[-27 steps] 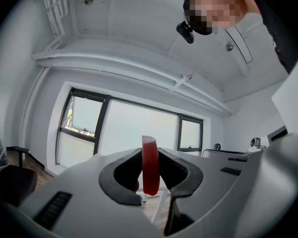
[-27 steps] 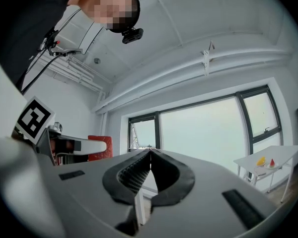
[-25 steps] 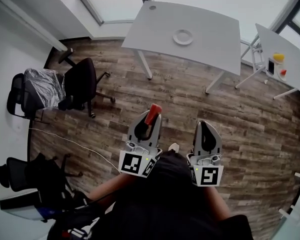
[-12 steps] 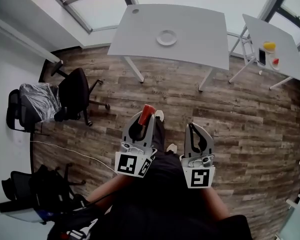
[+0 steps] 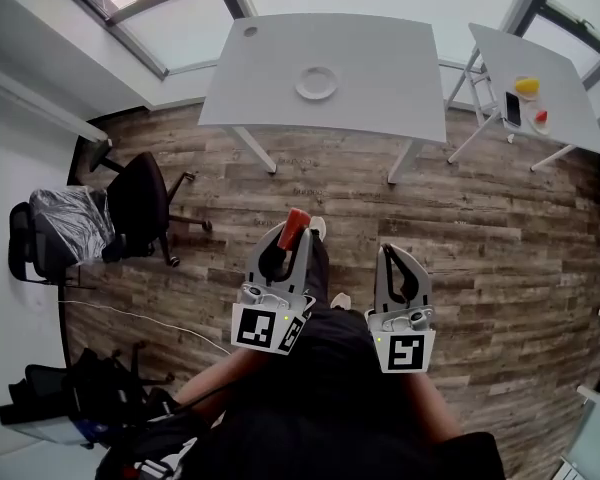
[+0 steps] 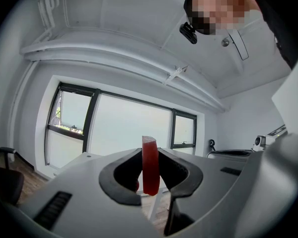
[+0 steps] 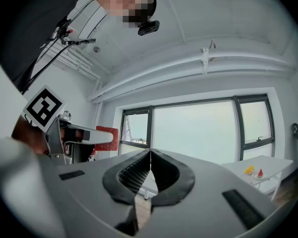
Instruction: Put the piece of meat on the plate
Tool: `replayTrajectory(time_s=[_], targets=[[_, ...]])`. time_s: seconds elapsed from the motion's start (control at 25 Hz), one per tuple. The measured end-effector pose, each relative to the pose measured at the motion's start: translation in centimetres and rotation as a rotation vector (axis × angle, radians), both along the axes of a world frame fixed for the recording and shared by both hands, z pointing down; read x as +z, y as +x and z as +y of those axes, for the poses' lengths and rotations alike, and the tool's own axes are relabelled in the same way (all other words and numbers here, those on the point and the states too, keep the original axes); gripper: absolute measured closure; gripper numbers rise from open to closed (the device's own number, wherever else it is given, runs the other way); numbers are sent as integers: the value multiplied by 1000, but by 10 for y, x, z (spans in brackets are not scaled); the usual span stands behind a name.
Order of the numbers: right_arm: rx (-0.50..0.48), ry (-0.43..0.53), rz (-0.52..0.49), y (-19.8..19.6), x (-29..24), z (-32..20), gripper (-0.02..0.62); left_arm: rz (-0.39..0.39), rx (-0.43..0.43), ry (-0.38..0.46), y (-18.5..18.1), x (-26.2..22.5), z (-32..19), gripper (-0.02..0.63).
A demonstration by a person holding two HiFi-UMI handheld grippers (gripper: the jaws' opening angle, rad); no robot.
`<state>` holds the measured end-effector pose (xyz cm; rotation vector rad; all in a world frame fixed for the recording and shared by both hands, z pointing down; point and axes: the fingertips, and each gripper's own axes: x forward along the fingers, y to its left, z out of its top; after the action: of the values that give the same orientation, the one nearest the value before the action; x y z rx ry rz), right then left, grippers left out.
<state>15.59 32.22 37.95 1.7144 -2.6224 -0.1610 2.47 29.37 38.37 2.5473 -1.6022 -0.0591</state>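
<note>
A flat red piece of meat [image 5: 295,227] stands upright between the jaws of my left gripper [image 5: 286,243], which is shut on it and held level over the wooden floor. In the left gripper view the meat [image 6: 150,165] is pinched edge-on between the dark pads. The white plate [image 5: 317,82] lies on the grey table [image 5: 380,58] far ahead. My right gripper [image 5: 401,268] is beside the left one, its jaws touching with nothing between them [image 7: 150,158]. The meat [image 7: 106,133] also shows at the left of the right gripper view.
A second white table [image 5: 550,88] at the right carries a phone [image 5: 512,109], a yellow thing [image 5: 526,85] and a red thing [image 5: 541,116]. Black office chairs [image 5: 140,203] stand at the left, one with a plastic-wrapped back [image 5: 65,223]. A cable [image 5: 140,313] crosses the floor.
Both grippers and the view have shifted toward the table; the table and plate now sit further left and higher in the head view. The meat stays gripped in the left jaws.
</note>
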Motion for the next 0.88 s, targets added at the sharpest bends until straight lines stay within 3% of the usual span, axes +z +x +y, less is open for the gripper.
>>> replayTrajectory(time_s=[0.52,0.88], targets=[[-3,-16,19,-32,-4,-118,588,41,46,-39,-16,15,-104,512],[7,-145,-52,-63,1,-216,588,76,49,-67,-46,10,-200,512]])
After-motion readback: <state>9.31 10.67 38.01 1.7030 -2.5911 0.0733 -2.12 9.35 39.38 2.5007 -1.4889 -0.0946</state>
